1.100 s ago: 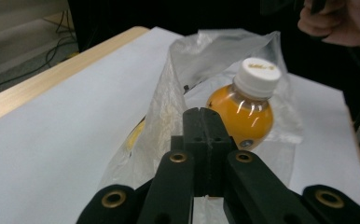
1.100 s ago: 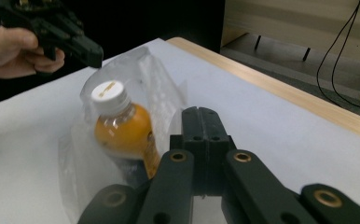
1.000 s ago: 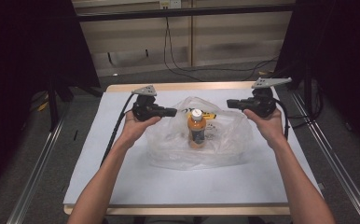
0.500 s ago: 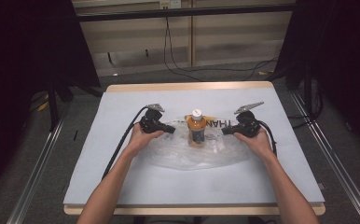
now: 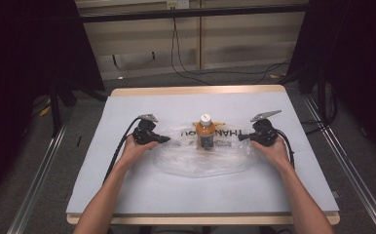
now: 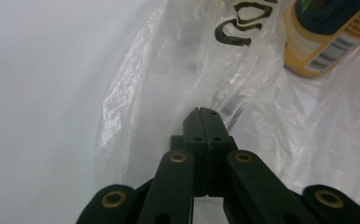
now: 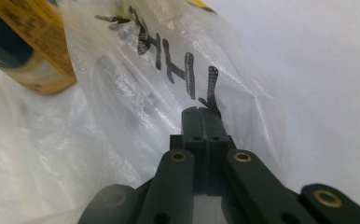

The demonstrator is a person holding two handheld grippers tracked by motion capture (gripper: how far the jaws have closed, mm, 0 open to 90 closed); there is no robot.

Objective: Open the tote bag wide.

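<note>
Riding the right gripper [image 7: 201, 112], its view reveals bag [image 7: 122, 93] lettering.

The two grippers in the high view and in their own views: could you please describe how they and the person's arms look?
Both the left gripper and the right gripper are black, each topped by a grey three-cornered plate and trailing a black cable toward the person. Up close, the left fingers and the right fingers are flat matte black bars on linkages with brass-coloured pivot rings. The forearms are bare, with no sleeves showing.

Probably lab: cables [image 5: 186, 58], railed table [image 5: 196, 97]
</note>
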